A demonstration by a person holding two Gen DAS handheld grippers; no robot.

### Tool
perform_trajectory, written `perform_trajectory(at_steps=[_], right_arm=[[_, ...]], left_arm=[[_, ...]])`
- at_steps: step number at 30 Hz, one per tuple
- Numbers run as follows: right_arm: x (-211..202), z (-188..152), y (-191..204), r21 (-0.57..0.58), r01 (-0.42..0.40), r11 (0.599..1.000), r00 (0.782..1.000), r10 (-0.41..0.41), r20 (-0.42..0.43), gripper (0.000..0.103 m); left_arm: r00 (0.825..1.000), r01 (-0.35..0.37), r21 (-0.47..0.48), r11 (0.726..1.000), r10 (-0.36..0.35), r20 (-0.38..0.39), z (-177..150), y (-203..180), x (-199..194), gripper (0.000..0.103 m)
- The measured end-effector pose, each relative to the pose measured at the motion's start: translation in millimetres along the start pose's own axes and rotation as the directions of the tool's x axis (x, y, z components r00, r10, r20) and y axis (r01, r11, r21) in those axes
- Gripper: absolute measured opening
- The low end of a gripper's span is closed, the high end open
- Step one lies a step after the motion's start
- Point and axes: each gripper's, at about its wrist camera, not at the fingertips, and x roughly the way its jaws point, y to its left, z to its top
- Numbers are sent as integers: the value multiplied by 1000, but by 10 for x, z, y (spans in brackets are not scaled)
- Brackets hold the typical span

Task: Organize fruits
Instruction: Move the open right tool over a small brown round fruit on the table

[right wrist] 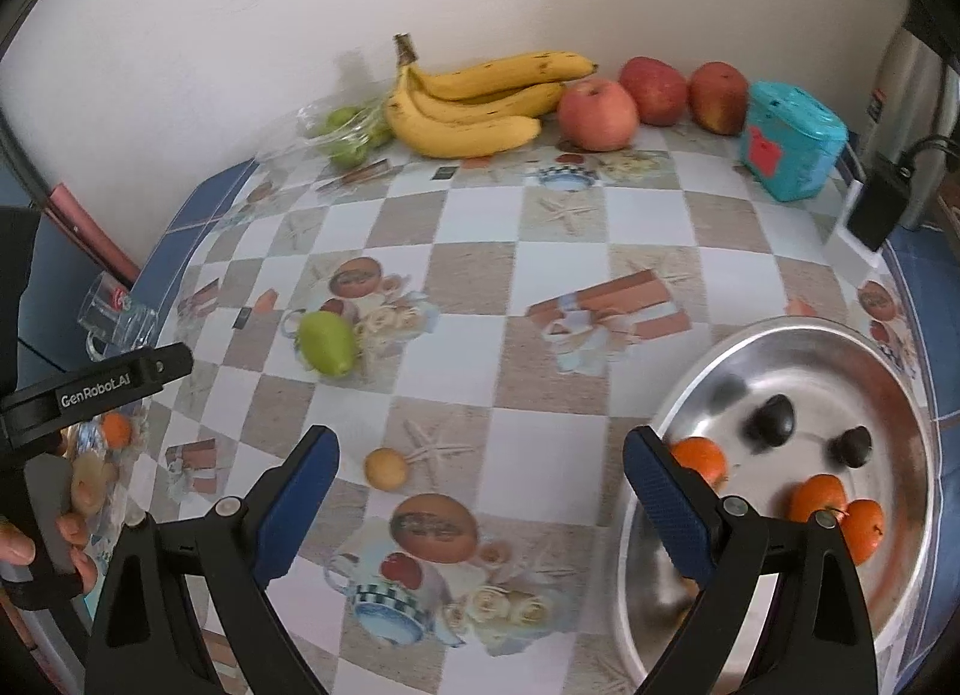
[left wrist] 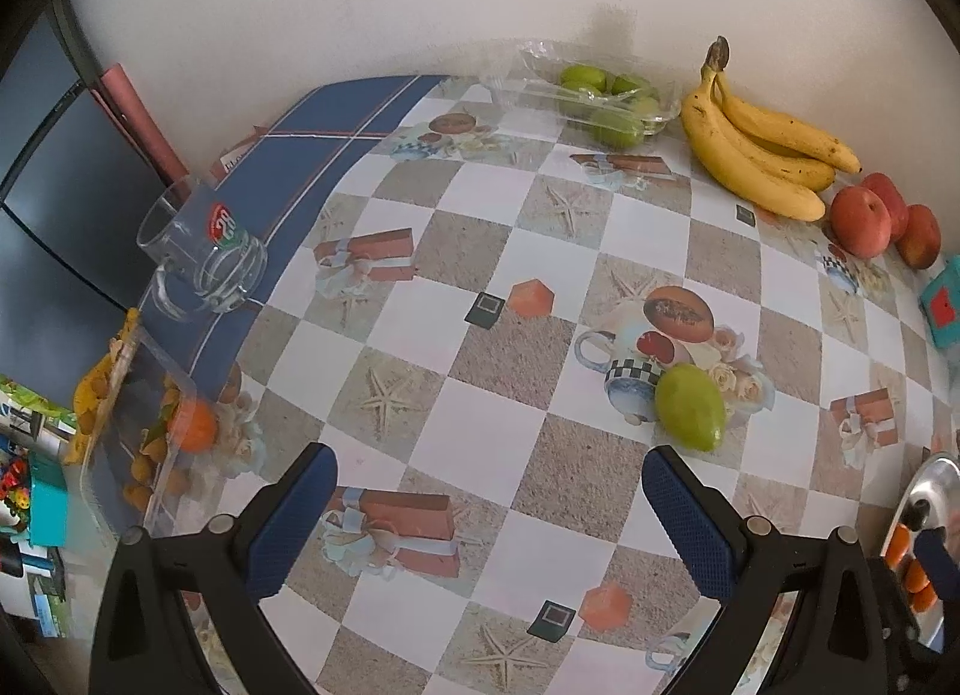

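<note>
Organizing appears partly done: the metal bowl (right wrist: pixel 798 347) at the table's (right wrist: pixel 480 275) near right edge already holds three oranges (right wrist: pixel 817 498) and two dark fruits (right wrist: pixel 771 420), while along the far edge the bananas (right wrist: pixel 474 101), three apples (right wrist: pixel 597 114) and a clear pack of green fruit (left wrist: pixel 606 98) wait unsorted. Mid-table lies one green mango (right wrist: pixel 327 342), with a small yellow fruit (right wrist: pixel 386 468) nearer the front. Both the left gripper (left wrist: pixel 489 527) and right gripper (right wrist: pixel 480 506) hover wide open, holding nothing.
</note>
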Motion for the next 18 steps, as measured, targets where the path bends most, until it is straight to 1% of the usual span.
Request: perform_trajectory(at_steps=[3,9,13,18], right_arm=[[83,-6,77,-12,0,1000,1000,0,-17,96],[255,-49,164,-33,13,999,998,-15,-58,96],[390,-87,237,-48,14,999,996,-18,-90,96],[604,-157,305,-66,21,998,989,-30,-143,96]], left_arm=[[1000,4,9,1000,-3,-18,-15,-18,63,103],[997,17,23,1000,-15,-79,-76,-74,267,103],[992,16,32,999,-12,-129,-140,-126,433,103],[985,6,14,1000,-4,-173,-198,-116,589,103]])
